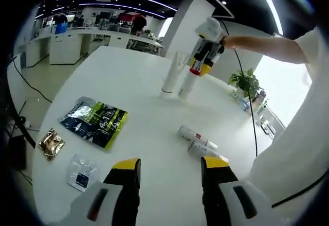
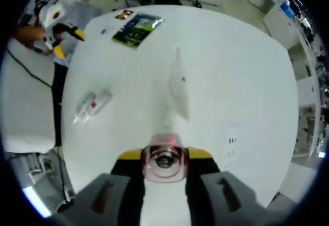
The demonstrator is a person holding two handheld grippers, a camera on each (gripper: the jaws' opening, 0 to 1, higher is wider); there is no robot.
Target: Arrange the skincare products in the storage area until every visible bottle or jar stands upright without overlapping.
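Two white tubes stand side by side at the far part of the round white table (image 1: 139, 87). My right gripper (image 1: 201, 67) comes down from above and is shut on the red-ringed top of the nearer standing tube (image 1: 187, 86); the other standing tube (image 1: 171, 74) is just left of it. From above, the held tube's top (image 2: 164, 160) sits between my right gripper (image 2: 164, 156) jaws, with the second tube (image 2: 178, 89) beyond. Two small tubes (image 1: 198, 138) lie flat together on the table (image 2: 92, 105). My left gripper (image 1: 170, 167) hovers open over the near table; it also appears in the right gripper view (image 2: 56, 20).
A green-and-black packet (image 1: 95, 120), a gold sachet (image 1: 50, 143) and a small clear sachet (image 1: 82, 172) lie on the table's left side. A potted plant (image 1: 247, 82) stands past the far edge. A person's arm (image 1: 267, 46) reaches in from the right.
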